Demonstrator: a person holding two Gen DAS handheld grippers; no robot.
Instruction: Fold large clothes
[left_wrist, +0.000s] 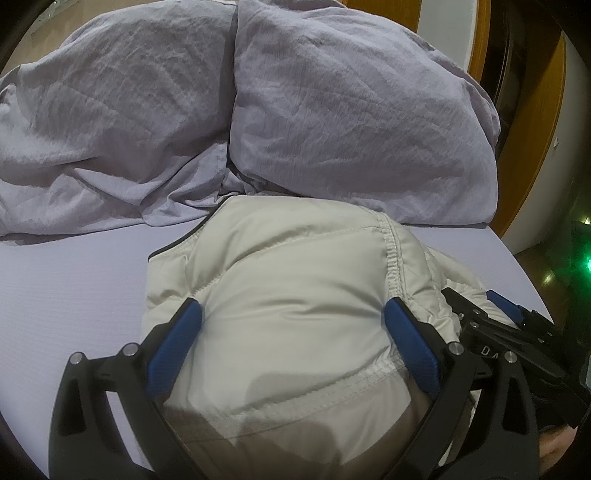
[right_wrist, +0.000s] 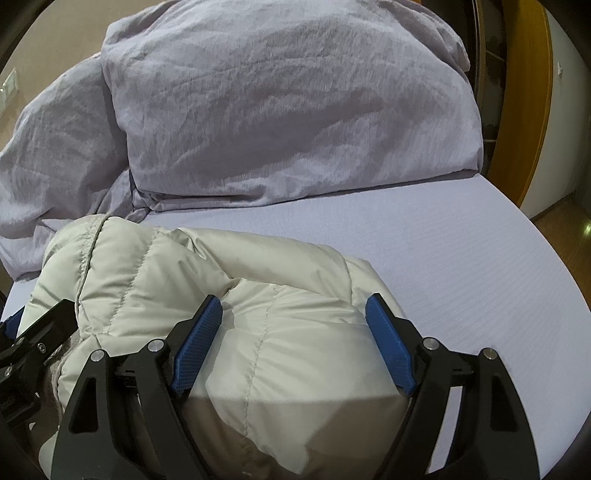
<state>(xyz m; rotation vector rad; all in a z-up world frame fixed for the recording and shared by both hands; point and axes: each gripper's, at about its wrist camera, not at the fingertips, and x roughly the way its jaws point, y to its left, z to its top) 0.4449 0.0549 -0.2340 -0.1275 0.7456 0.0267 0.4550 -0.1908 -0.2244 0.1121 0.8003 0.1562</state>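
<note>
A cream padded jacket (left_wrist: 280, 295) is lying bundled on the bed (left_wrist: 74, 295), near its front edge and just below the grey pillows (left_wrist: 351, 122). The left gripper (left_wrist: 293, 323) and the right gripper (right_wrist: 293, 319) are each straddling a puffy fold of it, jaws spread wide with jacket bulging up between the blue pads; whether the pads are pressing in or only resting alongside, I cannot tell.

The padding is looking springy and slick, so a fold is likely sliding out or puffing back open once let go, and a shallow pinch may be catching only the outer layer.

The left view is showing a dark-trimmed edge and a ribbed seam; the right view is showing the bare sheet beside the jacket and its quilted stitching
</note>
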